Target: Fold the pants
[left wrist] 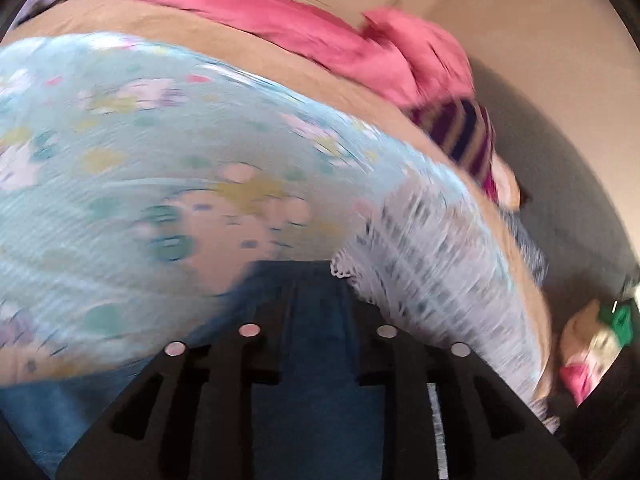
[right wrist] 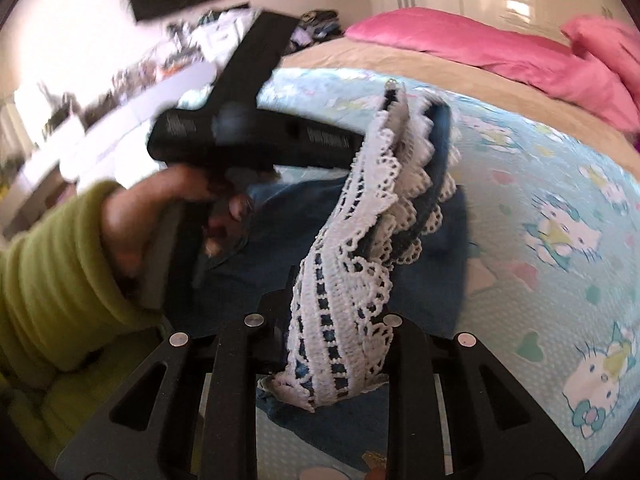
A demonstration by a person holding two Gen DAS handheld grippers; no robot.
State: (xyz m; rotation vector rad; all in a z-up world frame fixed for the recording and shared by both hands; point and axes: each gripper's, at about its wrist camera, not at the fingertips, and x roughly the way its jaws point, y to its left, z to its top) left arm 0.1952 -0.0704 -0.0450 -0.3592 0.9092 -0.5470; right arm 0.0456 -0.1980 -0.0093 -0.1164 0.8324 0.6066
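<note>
- Denim fills the bottom of the left wrist view: the pants [left wrist: 304, 364] lie blue between and under the left gripper [left wrist: 316, 280], whose jaws look drawn close with the cloth between them, though motion blur keeps me from being sure of the pinch.
- A strip of white lace trim [left wrist: 420, 264] runs just right of that gripper, over the cartoon-print bedsheet [left wrist: 140, 152].
- Beyond the sheet come a tan blanket [left wrist: 248, 48] and a pink pillow [left wrist: 304, 12]; the bed's right edge falls to the floor near the lace, so room to swing that way is short.
- Right wrist view: the right gripper [right wrist: 336, 320] is closed narrow on the lace hem, which rises in a twisted band from its jaws to the left gripper held up by the left hand [right wrist: 160, 216].
- The pants' denim body rests on the sheet beneath that stretched hem.
- Risk, as I judge it: the lace is thin and openwork, so a hard pull between the two grips could slip it free or snag it, and the twist could set a crooked fold.
- Open sheet lies to the right and ahead, towards the pillow; the green sleeve [right wrist: 48, 280] crowds the left.
</note>
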